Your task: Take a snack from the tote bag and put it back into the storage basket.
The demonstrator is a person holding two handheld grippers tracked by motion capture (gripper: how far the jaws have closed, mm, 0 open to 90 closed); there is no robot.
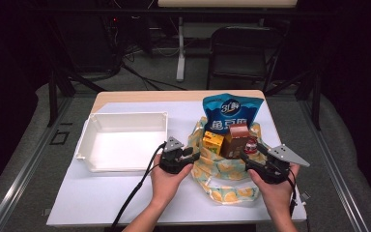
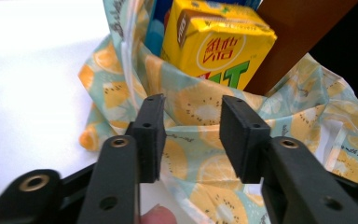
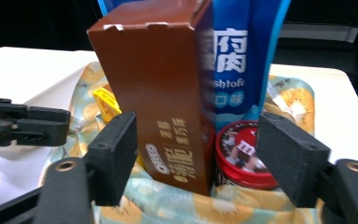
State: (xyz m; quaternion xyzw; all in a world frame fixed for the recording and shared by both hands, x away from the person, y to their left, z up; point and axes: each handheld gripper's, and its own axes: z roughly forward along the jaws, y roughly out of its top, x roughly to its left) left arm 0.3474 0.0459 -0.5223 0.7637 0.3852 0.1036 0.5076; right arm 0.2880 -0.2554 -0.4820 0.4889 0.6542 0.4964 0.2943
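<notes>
Evidently the lemon-print bag slumps right of the white bin so its 4 snacks stand exposed: left gripper and right gripper flank it, jaws apart, clamping nothing.

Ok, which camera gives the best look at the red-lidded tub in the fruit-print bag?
The right gripper view: the red-lidded tub sits close between the brown box and that gripper's far jaw, lid picture readable. In the high view it is a small red spot. In the left gripper view the yellow carton and brown box stand in front.
</notes>
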